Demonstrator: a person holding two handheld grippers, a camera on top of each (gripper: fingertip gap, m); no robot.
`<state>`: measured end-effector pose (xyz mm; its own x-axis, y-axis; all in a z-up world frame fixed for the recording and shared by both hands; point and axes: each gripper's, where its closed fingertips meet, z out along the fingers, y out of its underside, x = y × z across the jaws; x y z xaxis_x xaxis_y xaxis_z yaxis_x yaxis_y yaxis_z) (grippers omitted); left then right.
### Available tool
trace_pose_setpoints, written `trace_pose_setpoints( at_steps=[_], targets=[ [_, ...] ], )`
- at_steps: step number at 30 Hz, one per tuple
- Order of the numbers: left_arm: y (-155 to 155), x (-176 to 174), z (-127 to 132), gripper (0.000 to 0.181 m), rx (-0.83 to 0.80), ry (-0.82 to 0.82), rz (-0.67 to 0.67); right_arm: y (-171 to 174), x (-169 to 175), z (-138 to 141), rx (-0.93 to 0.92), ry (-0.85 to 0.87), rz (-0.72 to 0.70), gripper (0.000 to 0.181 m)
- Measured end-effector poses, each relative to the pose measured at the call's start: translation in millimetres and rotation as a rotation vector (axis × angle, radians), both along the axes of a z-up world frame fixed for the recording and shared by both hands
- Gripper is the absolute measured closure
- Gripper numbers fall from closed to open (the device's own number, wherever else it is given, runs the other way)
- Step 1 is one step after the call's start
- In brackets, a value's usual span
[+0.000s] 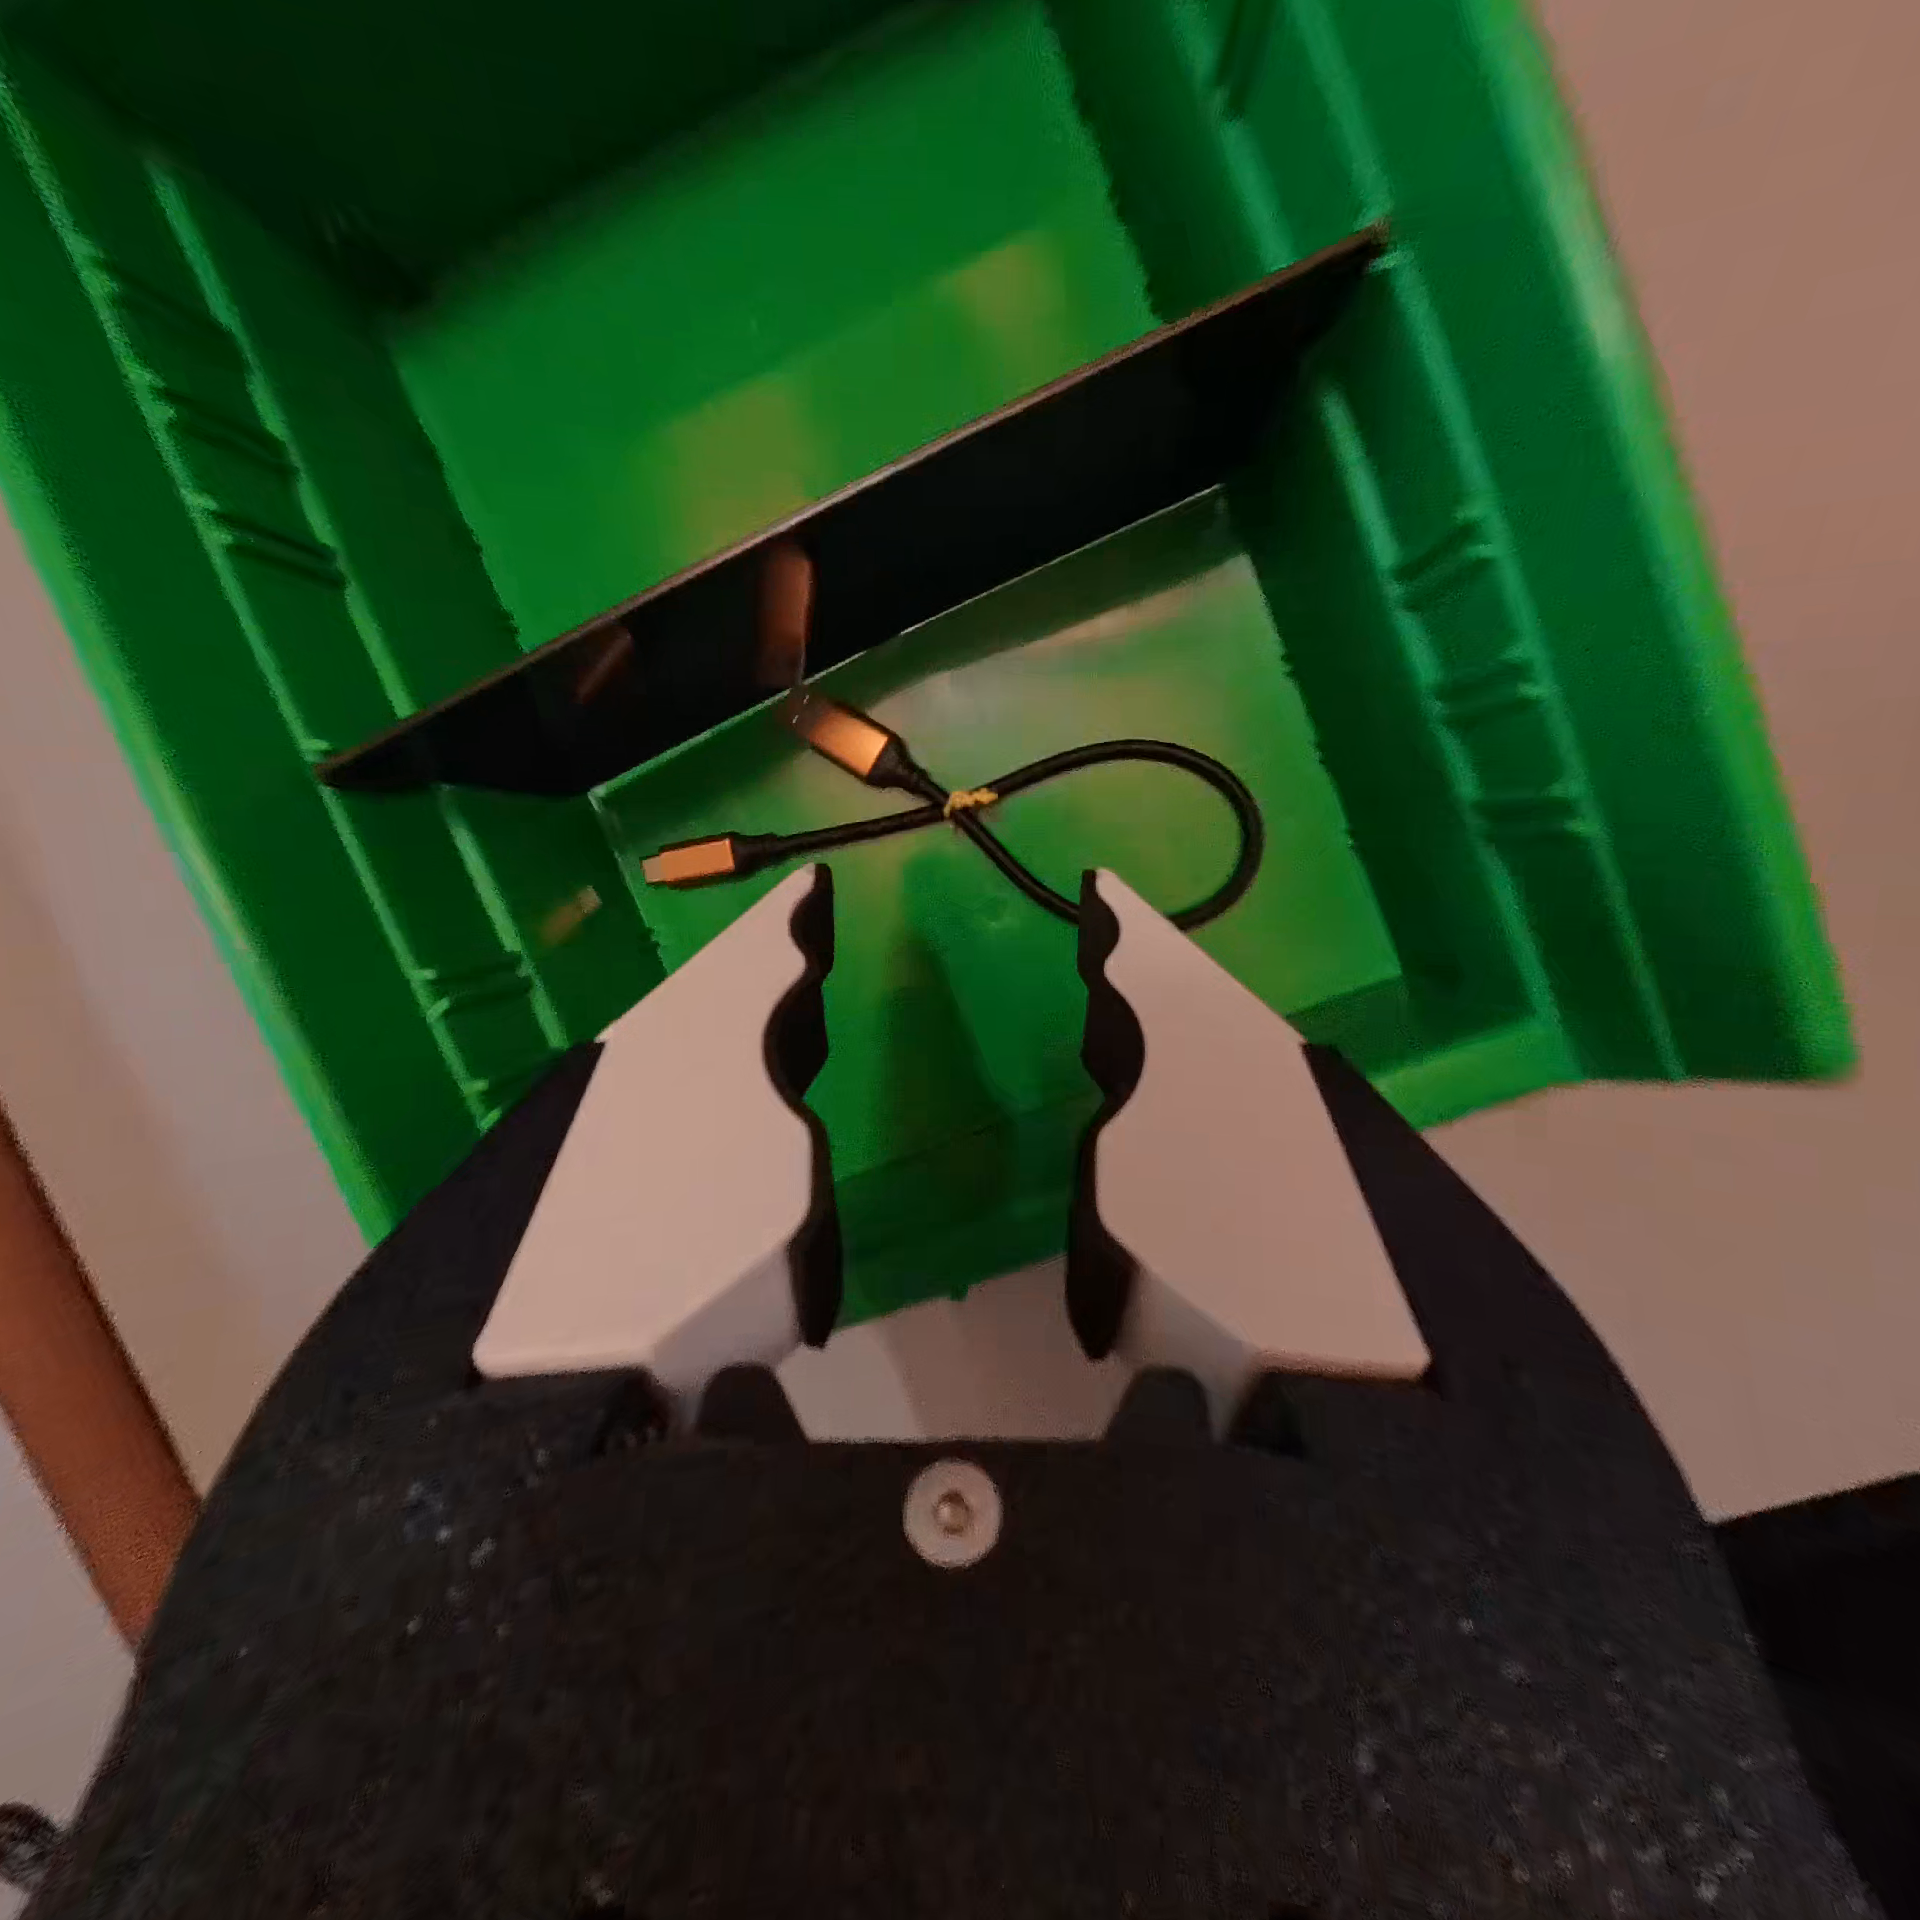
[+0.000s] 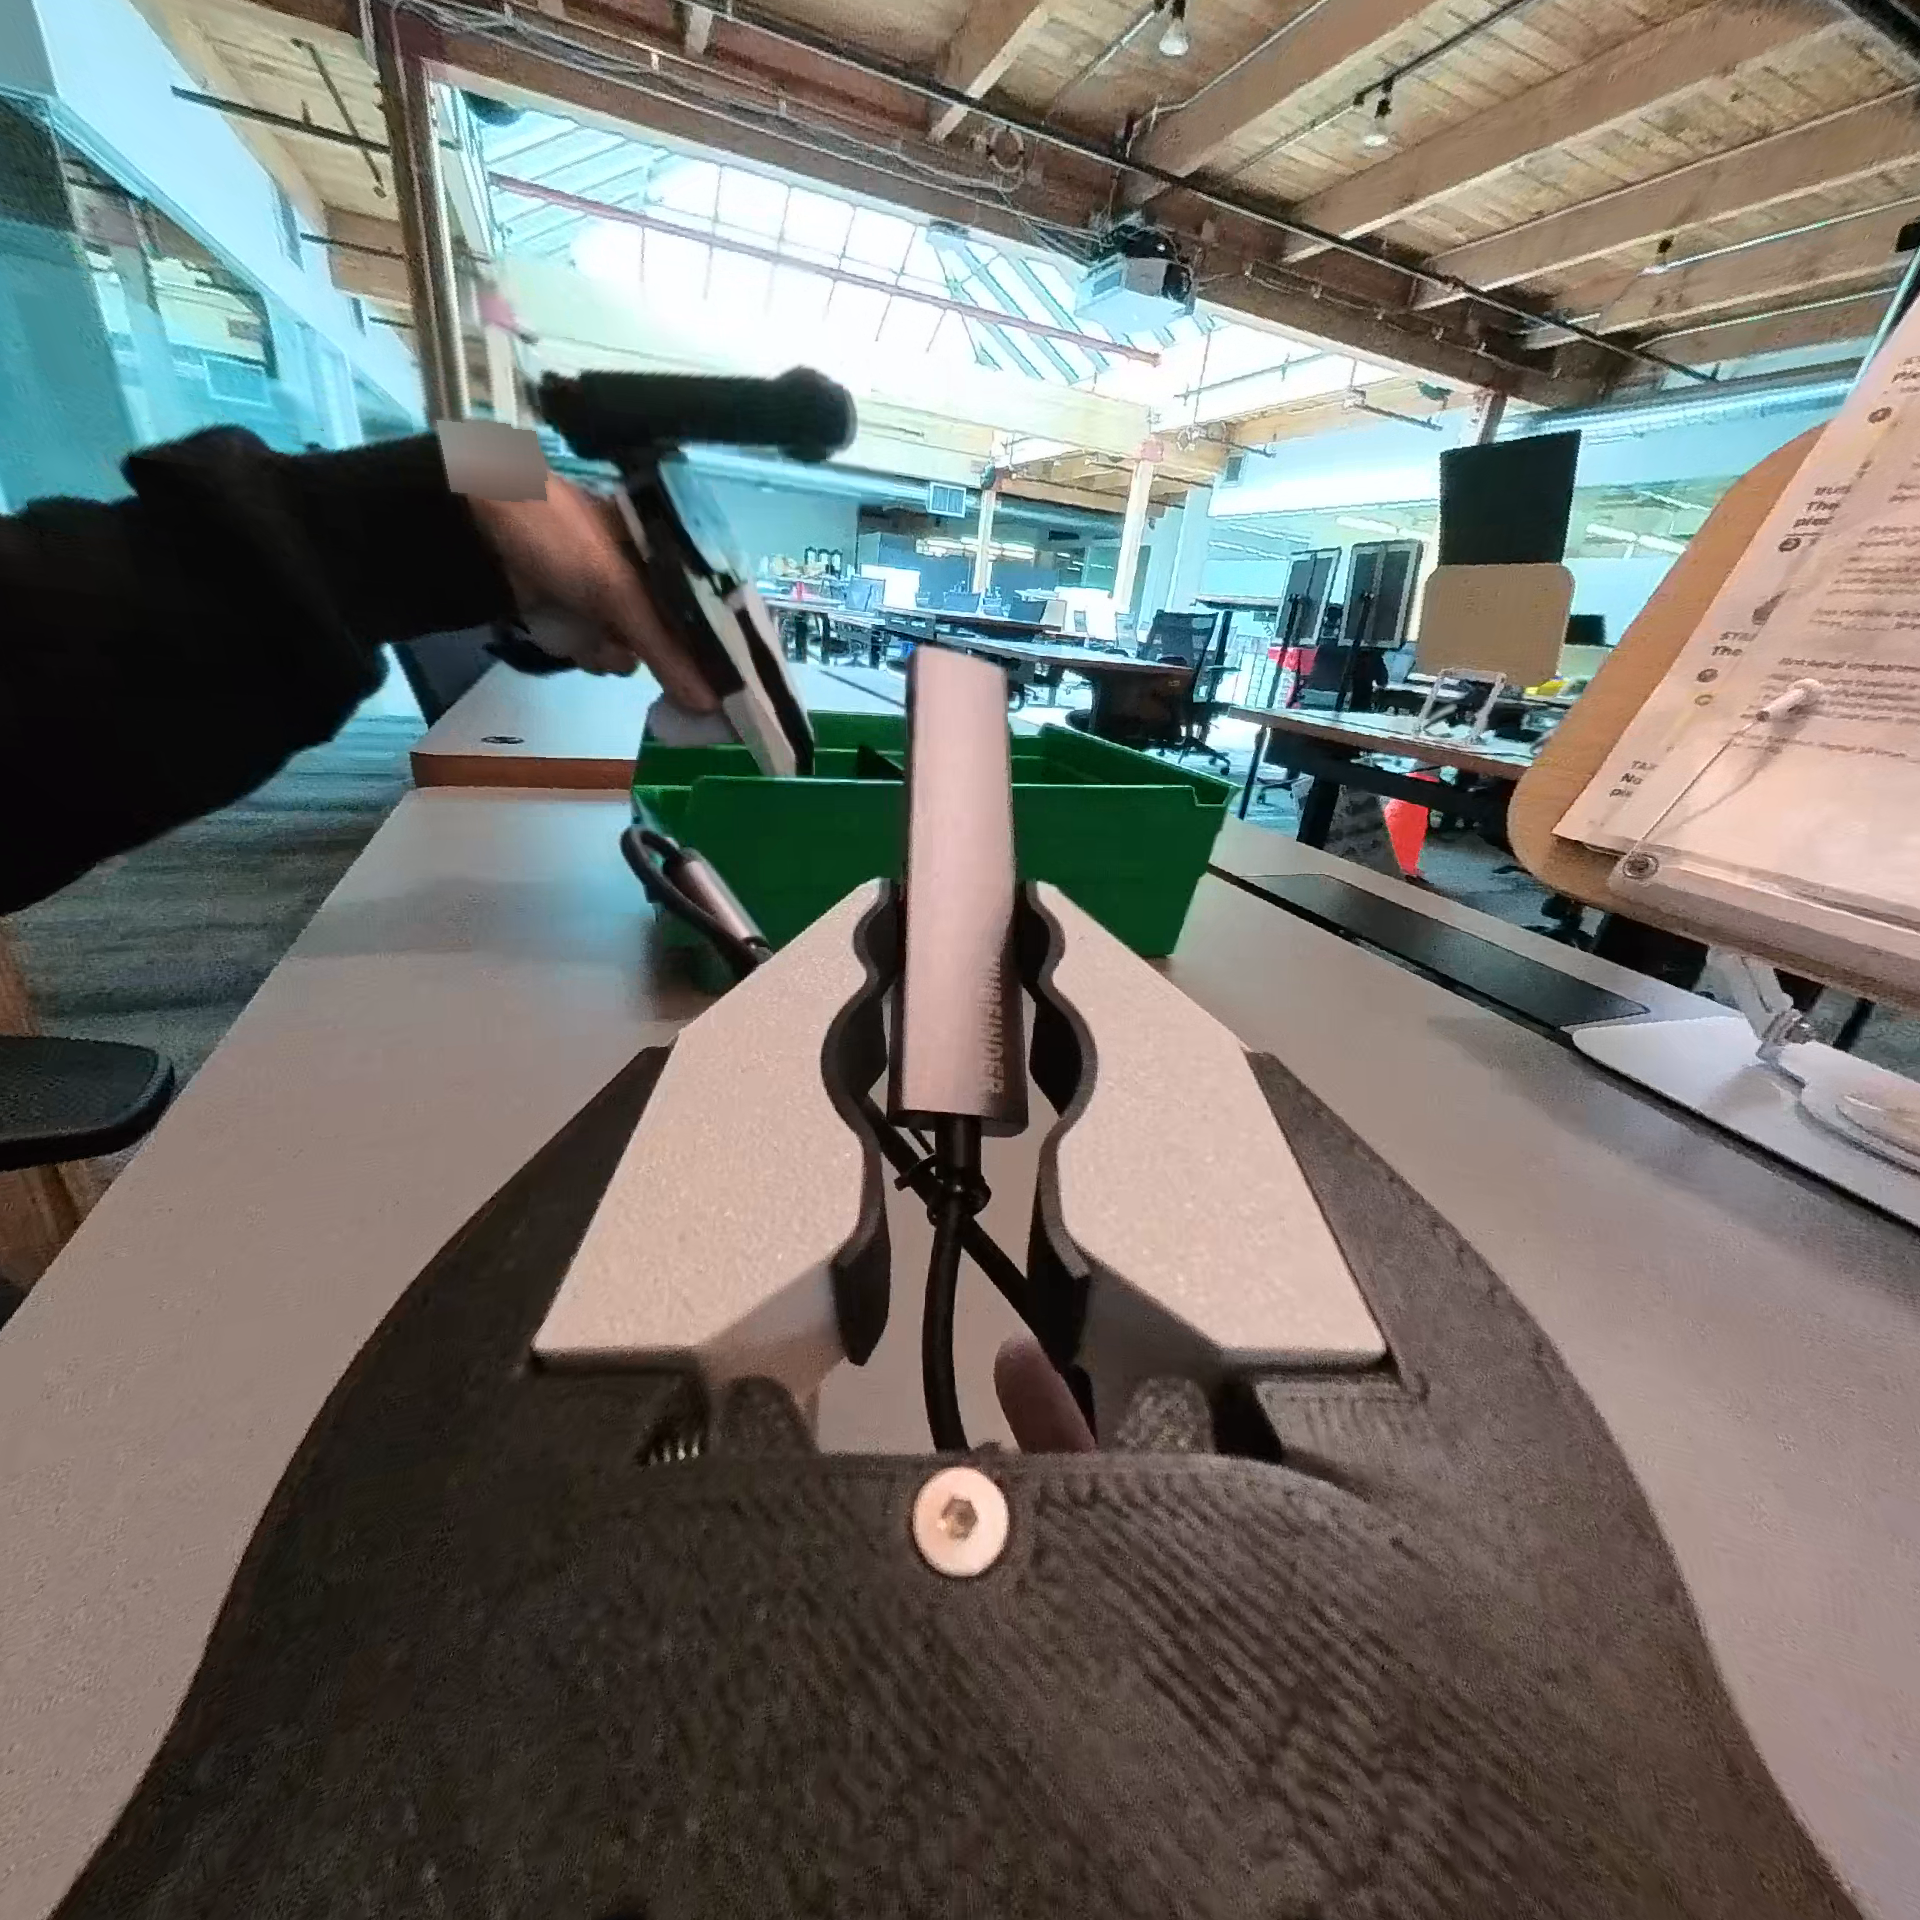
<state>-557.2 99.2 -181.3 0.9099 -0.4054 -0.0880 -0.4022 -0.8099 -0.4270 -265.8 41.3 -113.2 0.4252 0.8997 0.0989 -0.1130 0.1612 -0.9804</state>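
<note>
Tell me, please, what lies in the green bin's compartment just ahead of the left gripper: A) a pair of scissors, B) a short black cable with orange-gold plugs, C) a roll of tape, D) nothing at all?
B: the left wrist view shows a looped short black cable with orange-gold plugs on the green bin floor, just beyond the open left gripper.

A short black braided cable (image 1: 1049,821) with orange-gold plugs lies looped and tied in the green bin's (image 1: 1475,644) near compartment, at 12 o'clock from the parted left gripper (image 1: 956,894). The right gripper (image 2: 956,904) clamps a grey slim adapter (image 2: 956,883) upright (its black cord hangs down).
</note>
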Motion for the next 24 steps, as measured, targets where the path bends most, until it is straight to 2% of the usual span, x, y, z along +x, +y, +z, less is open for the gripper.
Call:
trace_pose_setpoints(
  at_steps=[1,4,6,9,14,18,21,24],
  targets=[
    [3.9,-4.0,-11.0,0.135,-0.034,0.000,0.027,0.2,0.6,0.5,-0.003,0.006,0.000,0.160],
    [12.6,-18.8,-39.3,0.132,-0.113,0.028,0.120,-1.4,0.7,2.5,-0.005,0.023,0.000,0.160],
    [14.1,-21.5,-48.8,0.130,-0.146,-0.009,0.179,-2.2,-0.2,1.2,-0.003,0.013,0.001,0.160],
    [23.6,-10.9,-51.5,0.126,-0.121,-0.133,0.237,-1.7,0.1,1.6,-0.002,0.016,-0.001,0.160],
    [18.7,-6.7,-51.9,0.121,-0.127,-0.108,0.217,-1.7,0.1,1.9,-0.002,0.019,0.001,0.160],
    [23.5,6.3,-44.7,0.122,-0.070,-0.139,0.217,-3.1,1.6,3.6,-0.010,0.039,0.020,0.160],
    [15.3,6.2,-59.3,0.143,-0.121,-0.007,0.152,-6.4,2.6,6.7,-0.022,0.072,0.055,0.160],
    [13.3,9.4,-58.9,0.163,-0.099,0.055,0.063,-12.5,4.3,12.7,-0.010,0.111,0.097,0.160]
  ],
)
